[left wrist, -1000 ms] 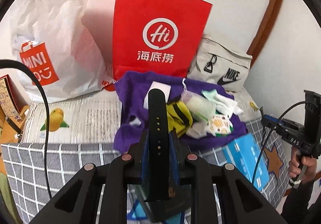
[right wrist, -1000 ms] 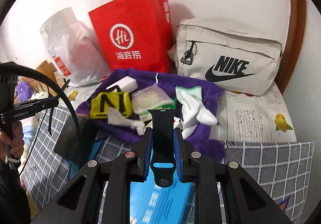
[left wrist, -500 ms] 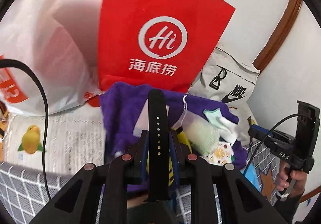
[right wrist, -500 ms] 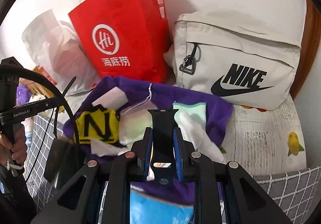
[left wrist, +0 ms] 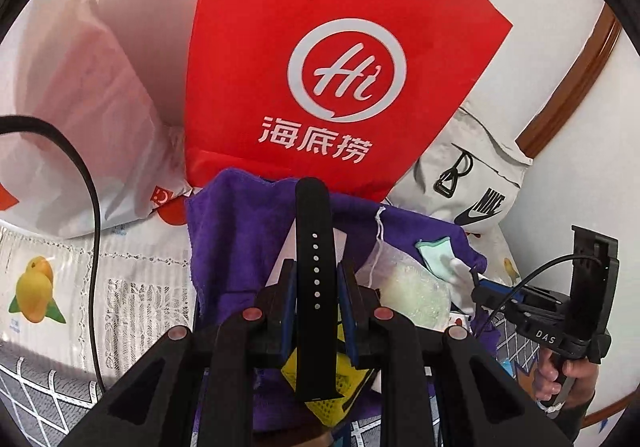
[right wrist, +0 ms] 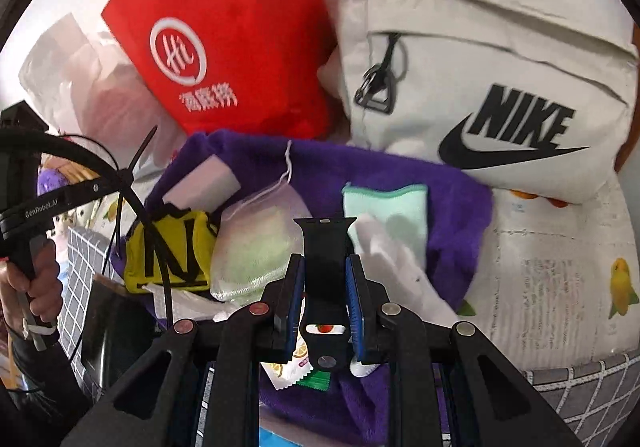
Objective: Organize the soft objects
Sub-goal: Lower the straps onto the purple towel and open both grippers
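A long black strap [left wrist: 314, 279] is gripped between the jaws of the left gripper [left wrist: 316, 283]; a shorter black strap [right wrist: 325, 279] is clamped in the right gripper [right wrist: 325, 287]. Both are held over a purple towel [right wrist: 452, 207] on the bed, where a yellow pouch [right wrist: 176, 251], mesh bag [right wrist: 256, 247] and white sock [right wrist: 392, 259] lie.

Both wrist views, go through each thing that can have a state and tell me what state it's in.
Left gripper: shut on the long watch strap.
Right gripper: shut on the short watch strap.
Red paper bag: upright, leaning against the wall.
Nike bag: zipped shut.
Purple towel: spread out, things piled on it.
Mesh pouch: drawstring loose.
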The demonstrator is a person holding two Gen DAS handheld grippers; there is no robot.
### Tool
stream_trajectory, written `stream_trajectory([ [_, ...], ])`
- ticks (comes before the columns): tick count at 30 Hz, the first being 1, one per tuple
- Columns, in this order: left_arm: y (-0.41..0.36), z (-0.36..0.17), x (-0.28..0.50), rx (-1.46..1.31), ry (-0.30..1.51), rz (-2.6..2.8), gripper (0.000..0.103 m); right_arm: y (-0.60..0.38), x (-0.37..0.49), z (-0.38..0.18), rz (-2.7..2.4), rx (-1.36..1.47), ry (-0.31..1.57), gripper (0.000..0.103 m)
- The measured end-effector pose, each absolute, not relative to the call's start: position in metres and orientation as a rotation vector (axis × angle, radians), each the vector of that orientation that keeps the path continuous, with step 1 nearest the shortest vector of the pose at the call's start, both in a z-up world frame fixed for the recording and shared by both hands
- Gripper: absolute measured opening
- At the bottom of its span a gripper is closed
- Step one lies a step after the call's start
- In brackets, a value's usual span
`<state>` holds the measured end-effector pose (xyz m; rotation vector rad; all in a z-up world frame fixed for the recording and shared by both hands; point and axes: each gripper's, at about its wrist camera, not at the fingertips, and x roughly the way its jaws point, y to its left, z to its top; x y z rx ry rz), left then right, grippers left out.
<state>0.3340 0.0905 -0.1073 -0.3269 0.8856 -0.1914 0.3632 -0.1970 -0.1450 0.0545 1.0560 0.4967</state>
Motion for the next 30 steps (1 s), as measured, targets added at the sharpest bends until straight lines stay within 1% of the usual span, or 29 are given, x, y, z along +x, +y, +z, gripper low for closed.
stream_trajectory([
  [15, 0.107, -0.125, 0.346, -0.375, 0.914, -0.168, 0.019, -0.184, 0.376, -0.172, 0.495, -0.007, 1.120, 0.022],
  [16, 0.108, -0.127, 0.348, -0.381, 0.918, -0.171, 0.019, -0.183, 0.375, -0.171, 0.493, -0.015, 1.118, 0.023],
  [20, 0.106, -0.136, 0.356, -0.391, 0.940, -0.177, 0.019, -0.183, 0.372, -0.163, 0.512, -0.019, 1.090, 0.044],
  [22, 0.109, -0.143, 0.359, -0.422, 0.957, -0.174, 0.019, -0.181, 0.368, -0.157, 0.514, -0.040, 1.068, 0.045],
  [25, 0.115, -0.151, 0.362, -0.454, 0.971, -0.158, 0.017, -0.179, 0.365, -0.151, 0.534, -0.047, 1.054, 0.045],
  [30, 0.118, -0.159, 0.364, -0.483, 0.982, -0.152, 0.017, -0.174, 0.362, -0.151, 0.545, -0.072, 1.055, 0.045],
])
